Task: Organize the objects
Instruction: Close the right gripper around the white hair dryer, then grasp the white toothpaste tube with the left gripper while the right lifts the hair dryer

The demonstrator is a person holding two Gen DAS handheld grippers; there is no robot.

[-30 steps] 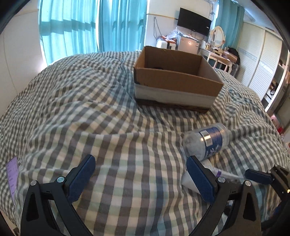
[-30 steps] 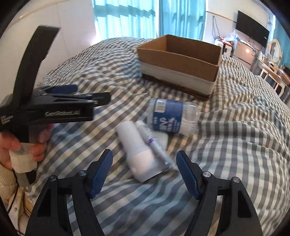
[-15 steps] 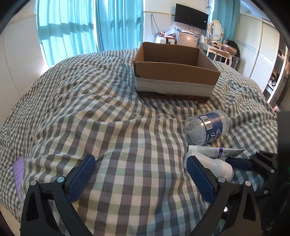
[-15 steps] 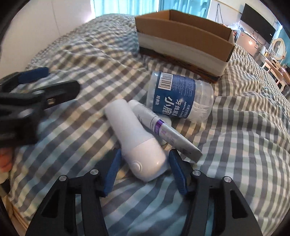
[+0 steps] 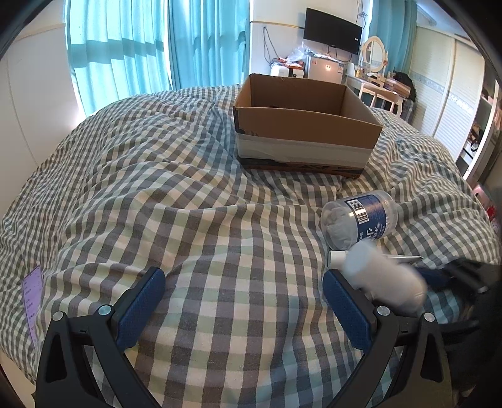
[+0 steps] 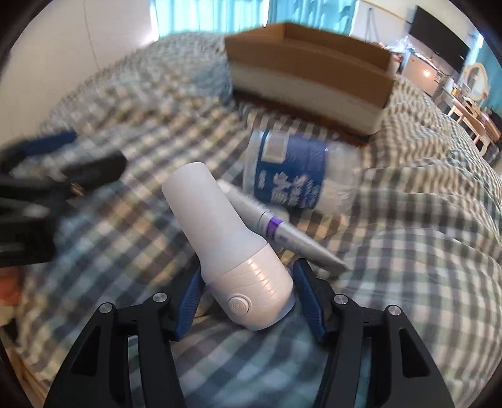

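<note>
A white bottle (image 6: pixel 232 251) has its wide cap end between the blue pads of my right gripper (image 6: pixel 248 276), which is shut on it; its far end tilts up off the checked bedspread. In the left wrist view the white bottle (image 5: pixel 386 276) shows blurred at the right. Beside it lie a white tube with a purple band (image 6: pixel 282 232) and a clear jar with a blue label (image 6: pixel 298 179) on its side. An open cardboard box (image 5: pixel 301 125) stands farther back on the bed. My left gripper (image 5: pixel 243 279) is open over bare bedspread, left of the bottle.
A purple-screened phone (image 5: pixel 33 295) lies near the bed's left edge. Teal curtains (image 5: pixel 125 56) and a white wall stand behind the bed. A wall television (image 5: pixel 332 29), a dressing table (image 5: pixel 376 84) and wardrobes fill the far right.
My right gripper has moved in and closed on the white bottle's cap end, and the bottle's far end has lifted. The left gripper has stayed open in place.
</note>
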